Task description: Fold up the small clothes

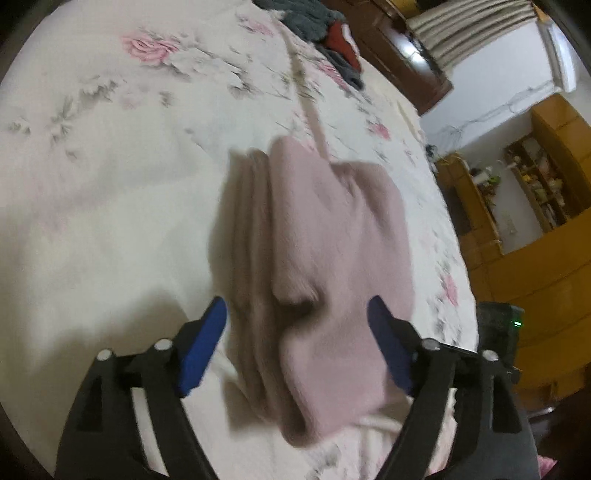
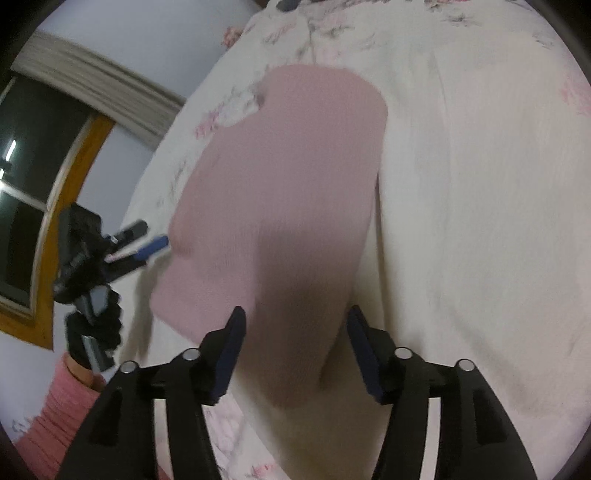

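A small pink knitted garment (image 1: 325, 251) lies folded over itself on the floral bedsheet (image 1: 110, 184); several stacked layers show along its left edge. My left gripper (image 1: 297, 314) hovers open over its near end, blue pads on either side, nothing pinched. In the right wrist view the same pink garment (image 2: 280, 206) lies flat and smooth on the sheet. My right gripper (image 2: 295, 317) stands open above its near edge. The left gripper (image 2: 147, 240) shows there at the garment's left side, open and held by a hand in a pink sleeve (image 2: 59, 410).
A heap of grey and red clothes (image 1: 325, 33) lies at the far end of the bed. Yellow wooden shelves (image 1: 535, 192) and a dark headboard (image 1: 399, 48) stand beyond the bed's right edge. A dark window (image 2: 29, 177) with curtain is on the left.
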Available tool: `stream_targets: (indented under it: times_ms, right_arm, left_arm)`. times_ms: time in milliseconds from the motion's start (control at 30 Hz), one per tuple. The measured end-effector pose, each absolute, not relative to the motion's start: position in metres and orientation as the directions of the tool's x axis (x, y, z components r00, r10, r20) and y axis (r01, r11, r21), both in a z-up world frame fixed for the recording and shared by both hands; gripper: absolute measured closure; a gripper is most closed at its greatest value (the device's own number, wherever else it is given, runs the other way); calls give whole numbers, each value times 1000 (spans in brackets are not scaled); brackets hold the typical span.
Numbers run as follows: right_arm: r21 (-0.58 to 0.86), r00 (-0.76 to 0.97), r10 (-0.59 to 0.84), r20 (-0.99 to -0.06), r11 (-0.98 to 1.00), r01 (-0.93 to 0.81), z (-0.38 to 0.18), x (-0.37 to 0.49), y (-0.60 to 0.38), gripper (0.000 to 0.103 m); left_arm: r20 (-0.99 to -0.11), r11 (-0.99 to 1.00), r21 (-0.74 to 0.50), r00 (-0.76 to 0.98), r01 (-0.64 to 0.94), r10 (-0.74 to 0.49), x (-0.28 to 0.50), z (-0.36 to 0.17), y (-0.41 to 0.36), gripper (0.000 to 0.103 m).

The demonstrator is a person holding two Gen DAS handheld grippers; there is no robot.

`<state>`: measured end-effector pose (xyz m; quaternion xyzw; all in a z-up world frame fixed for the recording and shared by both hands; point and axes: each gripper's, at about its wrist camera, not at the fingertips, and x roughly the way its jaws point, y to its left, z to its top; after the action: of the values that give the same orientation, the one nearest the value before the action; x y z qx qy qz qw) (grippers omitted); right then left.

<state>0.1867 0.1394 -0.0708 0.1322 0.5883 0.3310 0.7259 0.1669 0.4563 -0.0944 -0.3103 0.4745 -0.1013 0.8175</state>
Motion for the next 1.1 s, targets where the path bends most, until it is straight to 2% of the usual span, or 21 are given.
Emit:
stream_targets:
  times_ms: [200, 300, 533, 667, 700, 733, 767, 833, 867, 1000, 1100]
  right_arm:
    - [622, 85, 664, -743, 732, -278, -77, 222, 152, 38]
    - [622, 73, 660, -748, 735, -270, -88, 231, 157, 37]
    - [695, 47, 723, -689, 678, -237, -108, 241, 152, 20]
    - [748, 15, 763, -646, 637, -184, -129, 252, 156, 16]
    - [758, 11, 771, -637, 629, -173, -133, 254, 157, 16]
    - [767, 9, 778, -628, 621, -163, -136, 255, 159, 18]
    - [770, 12, 781, -624, 617, -161, -137, 255, 161, 19]
    - [776, 25, 789, -614, 609, -163, -134, 253, 160, 35]
    - [783, 33, 798, -602, 598, -170, -129, 250, 158, 38]
    - [785, 53, 806, -589, 586, -200, -108, 241, 151, 50]
    - [801, 58, 826, -560, 558, -216, -85, 233, 139, 50]
  left_arm:
    - [-677, 730, -672, 503, -127, -536, 206, -118, 459, 22]
    - [-692, 734, -668, 461, -119, -556, 221, -134, 451, 22]
    - [-639, 707, -707, 440, -13, -631, 237, -146, 429, 17]
    - [-634, 703, -711, 427, 6, -645, 237, -151, 422, 16]
    - [-631, 698, -716, 427, 1, -648, 236, -151, 424, 19]
    - [-637, 701, -713, 426, -8, -643, 236, -151, 424, 22]
    - [-652, 711, -703, 418, -19, -633, 236, -152, 424, 34]
    - [-660, 718, -695, 418, -24, -625, 233, -152, 421, 44]
    - [-654, 713, -700, 425, -26, -626, 231, -151, 421, 48]
    - [-603, 669, -743, 455, -21, -655, 222, -145, 418, 55]
    - [-550, 624, -781, 471, 1, -690, 211, -135, 409, 57]
